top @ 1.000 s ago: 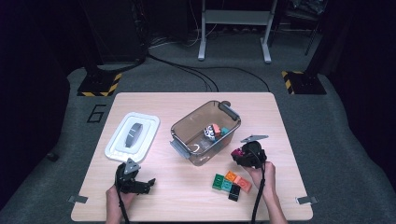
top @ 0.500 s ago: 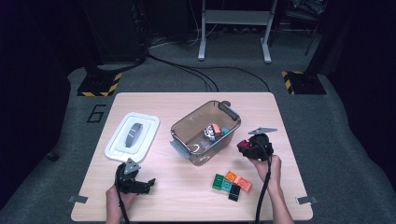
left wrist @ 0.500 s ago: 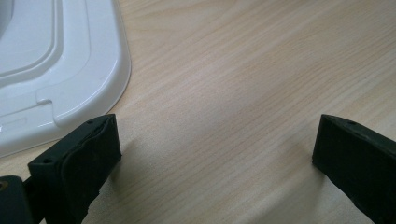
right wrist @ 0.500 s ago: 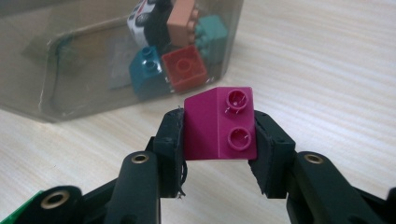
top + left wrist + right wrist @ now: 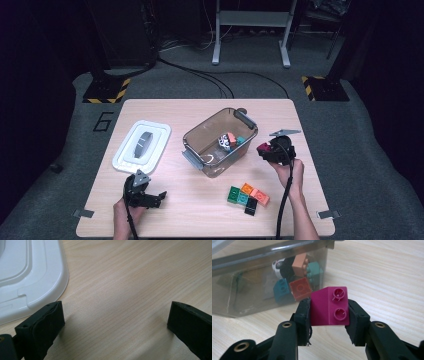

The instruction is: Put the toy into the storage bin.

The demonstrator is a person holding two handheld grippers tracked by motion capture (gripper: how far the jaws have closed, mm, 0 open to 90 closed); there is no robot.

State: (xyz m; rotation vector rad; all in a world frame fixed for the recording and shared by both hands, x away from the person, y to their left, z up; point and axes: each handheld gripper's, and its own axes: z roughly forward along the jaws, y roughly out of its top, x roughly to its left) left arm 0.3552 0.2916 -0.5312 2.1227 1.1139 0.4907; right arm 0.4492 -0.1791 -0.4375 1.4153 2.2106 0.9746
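The right gripper is clamped on a magenta brick, held just beside the bin on its handle side — it looks like the carry step of loading bricks. Next, I judge, it must rise over the bin's rim before letting go. More bricks lie near the bin's front. The left gripper rests spread apart and empty — beside the white lid, left of the bin.

white lid cut off at frame edge, bin's blocks blurred through wall
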